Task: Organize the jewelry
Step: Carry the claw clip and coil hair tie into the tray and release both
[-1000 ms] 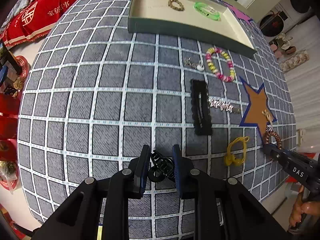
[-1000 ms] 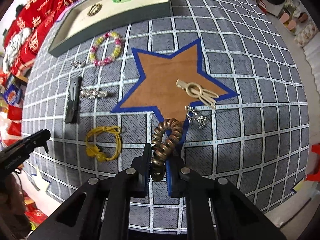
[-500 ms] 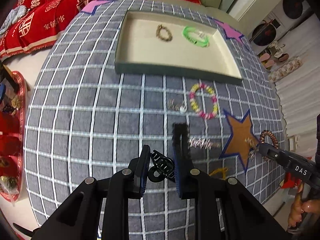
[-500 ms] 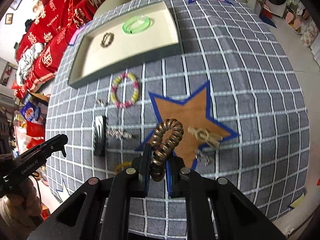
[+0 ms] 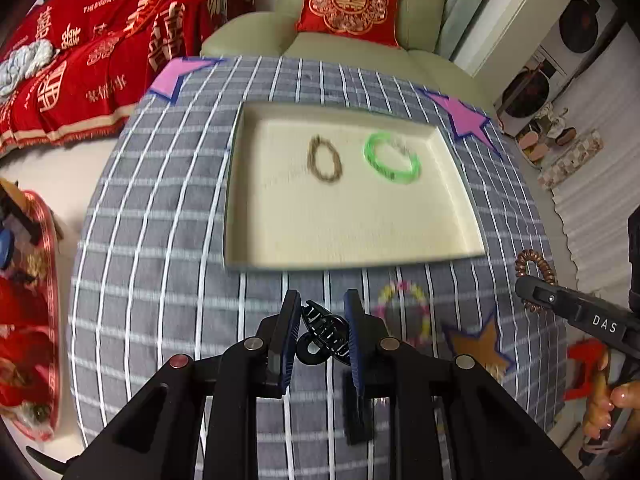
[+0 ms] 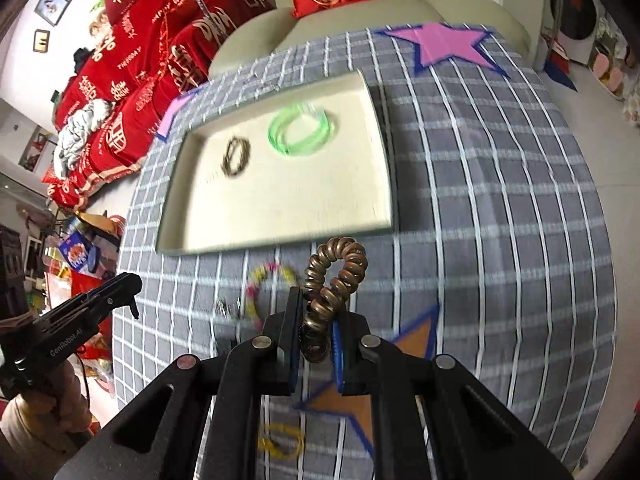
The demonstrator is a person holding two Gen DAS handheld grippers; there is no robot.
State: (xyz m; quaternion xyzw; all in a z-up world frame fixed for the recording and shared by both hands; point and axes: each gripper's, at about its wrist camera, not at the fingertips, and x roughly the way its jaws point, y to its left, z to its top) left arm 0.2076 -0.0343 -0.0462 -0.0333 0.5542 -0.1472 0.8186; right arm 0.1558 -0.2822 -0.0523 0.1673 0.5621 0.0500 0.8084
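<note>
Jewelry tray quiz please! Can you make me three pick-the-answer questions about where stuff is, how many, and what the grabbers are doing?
1. Where is the green bracelet?
A in the tray
B on the orange star
C in a gripper

2. How many things lie in the tray?
A five
B two
C none

3. What is the left gripper doing?
A hanging open
B squeezing a yellow cord
C clamping a black claw clip

Answers: 1 A, it lies on the cream floor; 2 B, the green one and a brown bracelet; 3 C, the clip sits between its fingers.
</note>
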